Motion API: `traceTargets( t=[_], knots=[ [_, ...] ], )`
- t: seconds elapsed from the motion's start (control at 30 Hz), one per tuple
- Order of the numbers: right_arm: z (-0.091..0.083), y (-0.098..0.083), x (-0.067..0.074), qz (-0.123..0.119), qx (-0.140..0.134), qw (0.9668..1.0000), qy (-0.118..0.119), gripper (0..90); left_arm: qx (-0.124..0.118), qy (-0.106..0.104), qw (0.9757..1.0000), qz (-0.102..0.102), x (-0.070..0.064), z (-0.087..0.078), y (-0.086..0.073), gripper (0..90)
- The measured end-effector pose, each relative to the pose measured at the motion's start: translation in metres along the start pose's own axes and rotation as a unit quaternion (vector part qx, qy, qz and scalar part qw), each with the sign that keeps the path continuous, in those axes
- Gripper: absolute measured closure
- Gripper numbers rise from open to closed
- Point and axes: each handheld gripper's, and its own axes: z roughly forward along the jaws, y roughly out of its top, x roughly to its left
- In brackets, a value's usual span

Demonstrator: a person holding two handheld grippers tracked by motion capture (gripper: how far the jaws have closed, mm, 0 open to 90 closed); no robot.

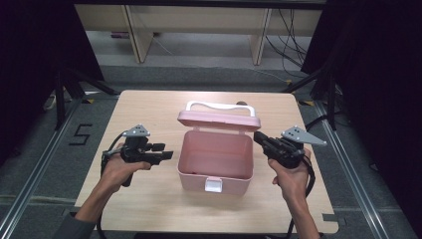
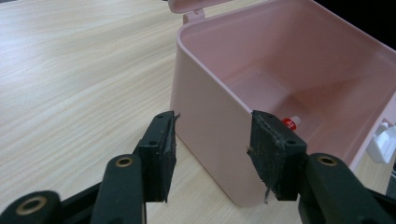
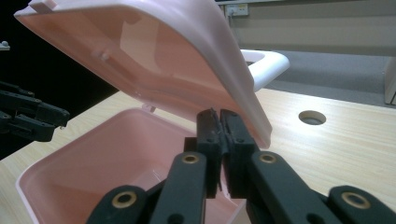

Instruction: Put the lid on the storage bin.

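Just ahead of the left gripper, the pink box sits on the desk; jaws about half open, one pad outside the near wall, the other inside it, neither clearly pressing. Small red-capped item lies in the box beyond the inner pad. Right gripper is closed with nothing between its pads, tips under the raised lid, by its edge. White handle behind the lid.

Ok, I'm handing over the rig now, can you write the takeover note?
Left gripper: open, jaws straddling the pink box's left wall, no clear contact.
Right gripper: shut, empty, tips against the raised lid's edge, apparently propping it.
The box sits mid-table, lid up, a small red-and-white item inside.
Done: box open.
Left: probably fetch the item.
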Motion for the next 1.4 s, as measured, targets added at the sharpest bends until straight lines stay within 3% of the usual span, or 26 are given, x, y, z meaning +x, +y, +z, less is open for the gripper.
traceTargets(
  t=[0.13, 0.33, 0.53, 0.87, 1.03, 1.2, 1.3, 1.33, 1.4],
  knots=[
    [-0.002, -0.002, 0.0, 0.016, 0.001, 0.9998, 0.011, 86.9, 0.002, -0.003, 1.0, 0.001, -0.001, 0.0, 0.0, 50.5],
    [-0.008, -0.004, 0.0, 0.001, 0.009, 0.9999, 0.012, 85.2, -0.001, -0.002, 1.0, -0.004, 0.0, 0.0, -0.002, 50.0],
    [-0.011, -0.008, -0.002, 0.02, 0.007, 0.9992, 0.035, 83.9, -0.002, -0.01, 0.9999, -0.008, 0.0, -0.001, -0.001, 49.6],
    [-0.013, -0.011, 0.001, 0.012, 0.011, 0.9989, 0.044, 82.3, -0.003, -0.004, 1.0, -0.008, 0.002, -0.003, -0.004, 48.9],
    [-0.018, -0.015, -0.003, 0.027, 0.013, 0.9985, 0.046, 81.6, -0.003, -0.003, 0.9999, -0.011, 0.004, -0.005, -0.006, 48.9],
    [-0.022, -0.028, -0.006, 0.056, 0.017, 0.9955, 0.075, 81.1, 0.002, -0.005, 0.9999, -0.01, 0.004, -0.003, -0.008, 48.9],
    [-0.023, -0.032, -0.005, 0.063, 0.024, 0.9946, 0.079, 80.9, 0.009, -0.01, 0.9999, -0.007, 0.003, -0.002, -0.009, 48.7],
    [-0.024, -0.032, -0.006, 0.053, 0.034, 0.9953, 0.074, 80.9, 0.005, -0.008, 0.9999, -0.007, 0.002, -0.002, -0.009, 48.6],
    [-0.023, -0.037, -0.005, 0.06, 0.029, 0.9946, 0.08, 80.8, 0.007, -0.009, 0.9999, -0.006, 0.002, -0.001, -0.01, 48.5]
  ],
)
